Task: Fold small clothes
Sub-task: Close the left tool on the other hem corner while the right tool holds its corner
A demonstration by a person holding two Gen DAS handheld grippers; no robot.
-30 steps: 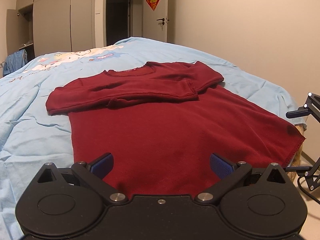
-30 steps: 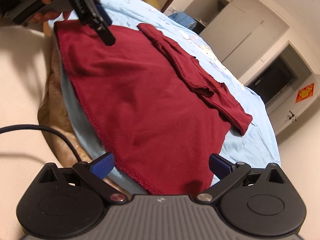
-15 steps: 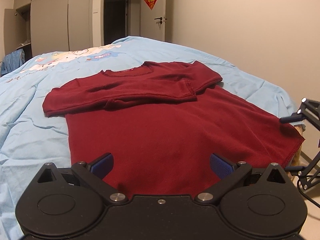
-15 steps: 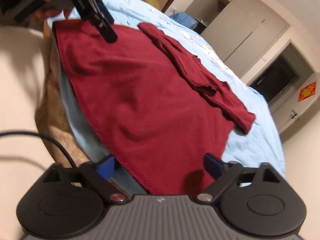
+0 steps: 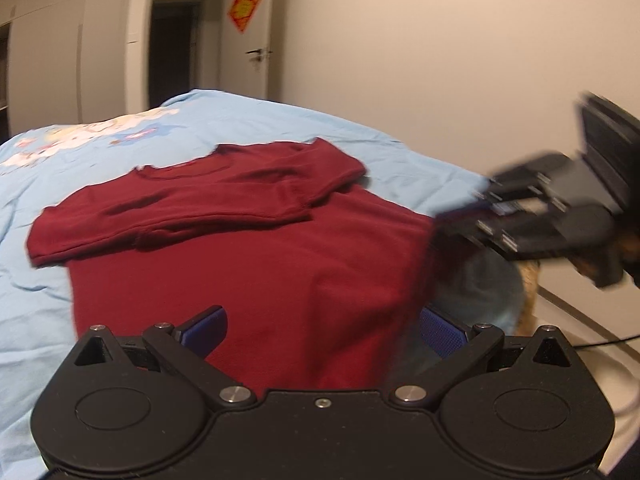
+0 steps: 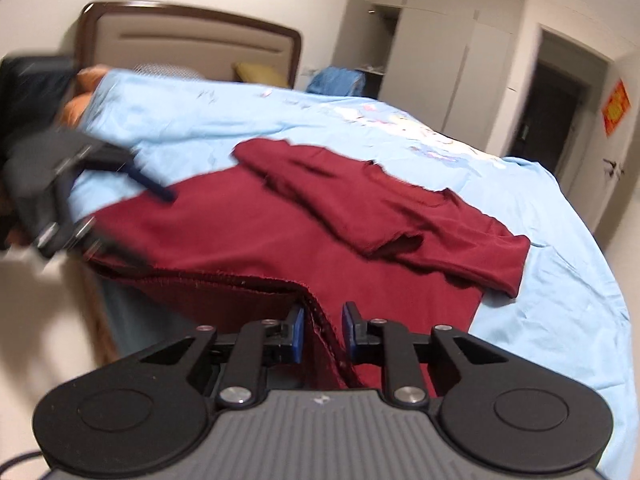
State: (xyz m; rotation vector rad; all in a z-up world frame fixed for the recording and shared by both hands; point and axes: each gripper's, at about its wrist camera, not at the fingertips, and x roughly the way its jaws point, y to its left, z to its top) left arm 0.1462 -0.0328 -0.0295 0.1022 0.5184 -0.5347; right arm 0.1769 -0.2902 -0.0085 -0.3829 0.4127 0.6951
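While the dark red long-sleeved knit top (image 5: 248, 264) lies on the light blue bedsheet (image 6: 560, 240), sleeves folded across its chest, the right gripper (image 6: 323, 330) nearly pinches a lifted hem corner; the left gripper (image 5: 320, 328) gapes wide over its corner. Next, both should clamp and carry the hem toward the collar.

A big bed (image 6: 560, 264) has a light blue sheet (image 5: 36, 264) with cartoon pictures at its 12 o'clock end. A brown headboard (image 6: 192, 40) stands at 11 o'clock. A yellow pillow (image 6: 256, 74) leans there. A red paper sign (image 5: 244, 6) hangs on the door (image 5: 250, 40). Tall white closets (image 6: 452, 64) stand nearby.
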